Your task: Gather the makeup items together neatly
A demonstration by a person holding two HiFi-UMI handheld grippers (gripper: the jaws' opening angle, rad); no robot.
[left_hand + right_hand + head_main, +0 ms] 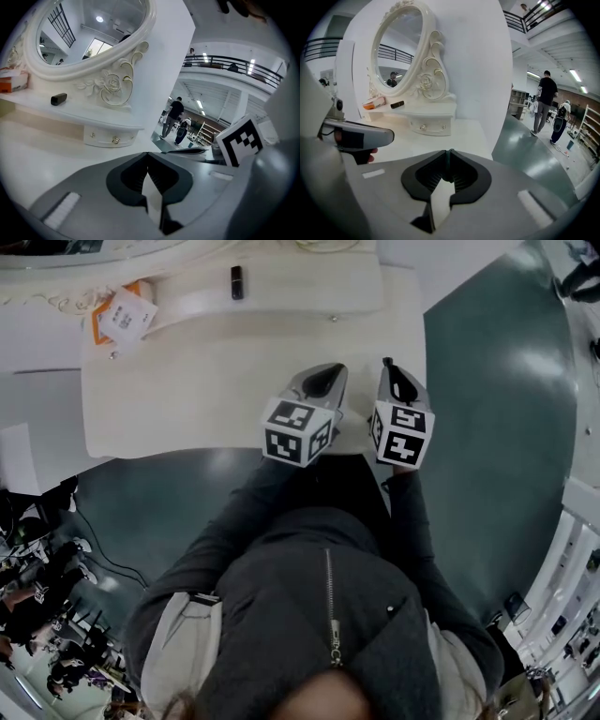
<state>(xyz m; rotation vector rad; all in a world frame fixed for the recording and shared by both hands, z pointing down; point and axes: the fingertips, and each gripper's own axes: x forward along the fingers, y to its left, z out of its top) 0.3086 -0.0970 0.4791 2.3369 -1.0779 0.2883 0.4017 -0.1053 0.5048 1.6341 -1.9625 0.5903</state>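
White vanity table (187,399) with small black tube (236,282), teal floor (497,427)

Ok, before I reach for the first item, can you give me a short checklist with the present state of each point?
1. Left gripper empty: ok, jaws together on nothing.
2. Right gripper empty: ok, jaws together on nothing.
3. Jaws open for a pick: not ok, both are shut.
4. Small black item in sight on the shelf: ok.
5. Orange-and-white packet in sight at the shelf's left end: ok.
6. Packet is makeup: cannot tell.
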